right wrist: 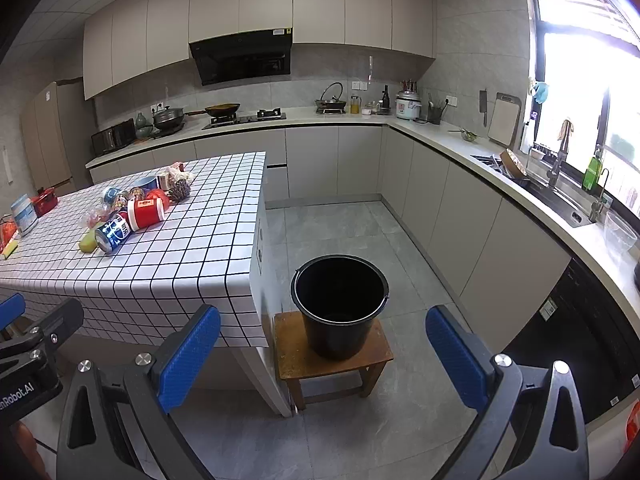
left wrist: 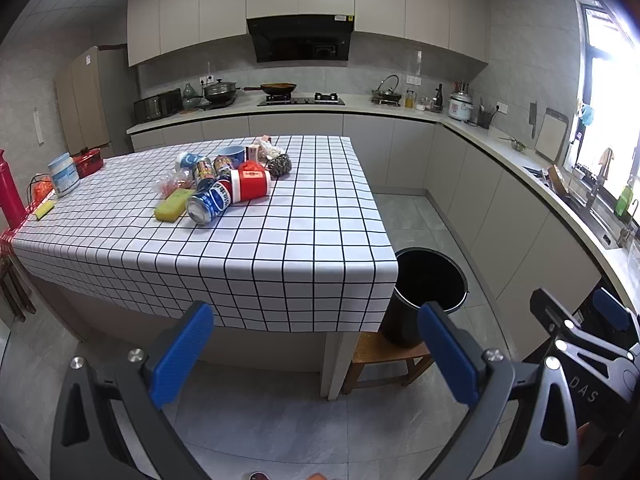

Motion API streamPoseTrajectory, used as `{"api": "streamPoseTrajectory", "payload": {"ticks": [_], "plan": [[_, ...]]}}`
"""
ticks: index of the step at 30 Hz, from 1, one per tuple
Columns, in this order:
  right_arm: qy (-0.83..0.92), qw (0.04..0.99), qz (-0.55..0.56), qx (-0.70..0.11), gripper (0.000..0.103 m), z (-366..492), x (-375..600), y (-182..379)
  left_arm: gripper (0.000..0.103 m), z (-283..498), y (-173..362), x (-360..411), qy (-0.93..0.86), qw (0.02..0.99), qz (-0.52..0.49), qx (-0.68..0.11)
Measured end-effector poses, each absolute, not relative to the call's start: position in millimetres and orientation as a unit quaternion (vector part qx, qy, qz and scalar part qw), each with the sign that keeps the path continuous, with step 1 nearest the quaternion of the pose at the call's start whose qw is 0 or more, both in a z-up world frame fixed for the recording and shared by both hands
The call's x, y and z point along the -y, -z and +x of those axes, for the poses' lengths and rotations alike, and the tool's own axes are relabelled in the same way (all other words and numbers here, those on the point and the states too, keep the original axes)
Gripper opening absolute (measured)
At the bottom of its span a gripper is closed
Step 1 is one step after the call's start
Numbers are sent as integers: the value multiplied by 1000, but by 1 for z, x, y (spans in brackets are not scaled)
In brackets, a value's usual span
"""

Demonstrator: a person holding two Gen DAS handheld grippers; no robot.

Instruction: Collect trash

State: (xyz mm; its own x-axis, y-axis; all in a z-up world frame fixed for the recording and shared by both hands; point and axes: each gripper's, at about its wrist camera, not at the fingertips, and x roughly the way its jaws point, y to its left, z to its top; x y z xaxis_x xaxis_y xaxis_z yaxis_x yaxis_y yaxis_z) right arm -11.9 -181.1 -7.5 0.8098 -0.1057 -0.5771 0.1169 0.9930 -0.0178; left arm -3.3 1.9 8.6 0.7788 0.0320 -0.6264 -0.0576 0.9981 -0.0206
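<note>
1. Black plastic bucket (right wrist: 340, 304) stands on a small wooden stool (right wrist: 332, 360) just beside the table's near right corner; it looks empty, though its dark interior is hard to read.
2. Trash lies in a cluster on the checked tablecloth (left wrist: 280, 248): a blue soda can (left wrist: 210, 203) on its side, a red cup (left wrist: 250, 184) touching it, a yellow sponge (left wrist: 173, 205) beside the can, and a steel scourer (left wrist: 279, 166) behind.
3. Left gripper (left wrist: 316, 352) is spread wide, holding nothing, off the table's near edge.
4. Right gripper (right wrist: 324, 360) is likewise spread and empty, facing the bucket.
5. Judgement: collection has not begun; this is the approach step.
6. Next move calls for reaching across the cloth to the nearest piece, probably the can, and closing across its round body, which may roll.
</note>
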Motion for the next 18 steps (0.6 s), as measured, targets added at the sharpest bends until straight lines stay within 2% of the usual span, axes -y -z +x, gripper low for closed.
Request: {"api": "streamPoseTrajectory", "payload": {"ticks": [18], "plan": [[57, 952, 10, -302, 103, -11, 183, 6, 103, -2, -6, -3, -22, 942, -21, -334]]}}
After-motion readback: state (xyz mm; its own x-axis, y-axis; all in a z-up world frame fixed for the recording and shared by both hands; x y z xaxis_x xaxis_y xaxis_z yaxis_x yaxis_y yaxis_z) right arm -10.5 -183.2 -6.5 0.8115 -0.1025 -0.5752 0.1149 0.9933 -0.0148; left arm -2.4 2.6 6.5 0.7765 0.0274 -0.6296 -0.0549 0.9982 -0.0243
